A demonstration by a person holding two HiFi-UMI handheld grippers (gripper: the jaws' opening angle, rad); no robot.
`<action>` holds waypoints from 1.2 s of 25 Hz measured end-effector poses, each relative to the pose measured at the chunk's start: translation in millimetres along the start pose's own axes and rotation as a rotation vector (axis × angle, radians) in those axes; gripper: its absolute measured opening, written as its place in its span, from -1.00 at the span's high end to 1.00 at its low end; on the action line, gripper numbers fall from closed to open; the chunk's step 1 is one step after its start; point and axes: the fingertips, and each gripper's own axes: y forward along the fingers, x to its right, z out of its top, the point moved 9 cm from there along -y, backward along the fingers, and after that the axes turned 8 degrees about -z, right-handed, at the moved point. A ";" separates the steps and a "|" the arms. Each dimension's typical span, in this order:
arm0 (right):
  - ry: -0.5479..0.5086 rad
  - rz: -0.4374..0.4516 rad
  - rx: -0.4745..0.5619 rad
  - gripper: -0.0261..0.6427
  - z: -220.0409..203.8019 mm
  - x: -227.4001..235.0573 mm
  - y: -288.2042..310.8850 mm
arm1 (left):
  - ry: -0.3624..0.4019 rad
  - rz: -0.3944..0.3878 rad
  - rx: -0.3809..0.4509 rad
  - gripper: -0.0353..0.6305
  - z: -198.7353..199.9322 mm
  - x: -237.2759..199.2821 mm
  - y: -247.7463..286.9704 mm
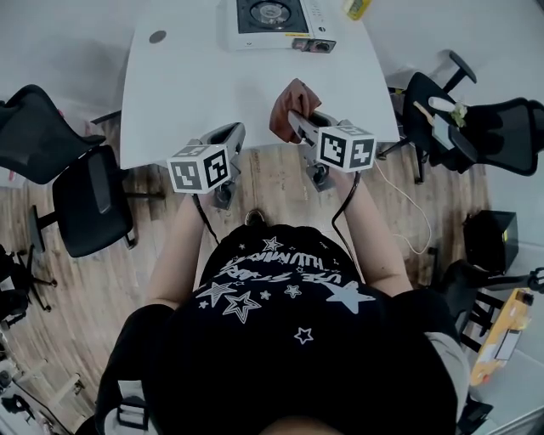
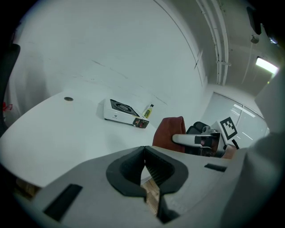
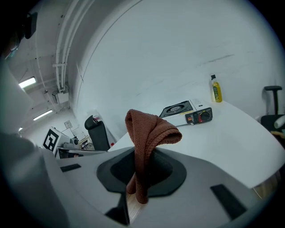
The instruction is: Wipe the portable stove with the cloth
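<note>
The white portable stove (image 1: 276, 23) with a black burner top sits at the far edge of the white table (image 1: 195, 93); it also shows in the left gripper view (image 2: 121, 112) and the right gripper view (image 3: 185, 111). My right gripper (image 1: 291, 116) is shut on a brown cloth (image 1: 291, 104), which stands up folded between its jaws (image 3: 149, 149) over the table's near edge. The cloth (image 2: 171, 132) appears beside the right gripper in the left gripper view. My left gripper (image 1: 235, 132) hangs at the table's near edge, jaws closed with nothing between them (image 2: 144, 162).
A yellow bottle (image 1: 357, 8) stands right of the stove, also in the right gripper view (image 3: 216, 91). A small round grommet (image 1: 158, 36) sits at the table's far left. Black office chairs (image 1: 64, 170) stand left and right (image 1: 476, 123) of the table on the wood floor.
</note>
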 end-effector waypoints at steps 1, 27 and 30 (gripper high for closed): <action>0.004 -0.005 0.005 0.74 -2.8 1.2 -4.5 | 0.002 0.007 0.001 0.87 -1.4 2.1 -0.7; -0.061 0.036 -0.010 0.74 -73.1 12.4 -145.9 | 0.009 0.055 0.023 0.87 -91.0 134.1 -33.3; -0.073 0.040 -0.012 0.74 -77.3 12.0 -156.3 | 0.010 0.057 0.032 0.87 -98.2 144.8 -35.6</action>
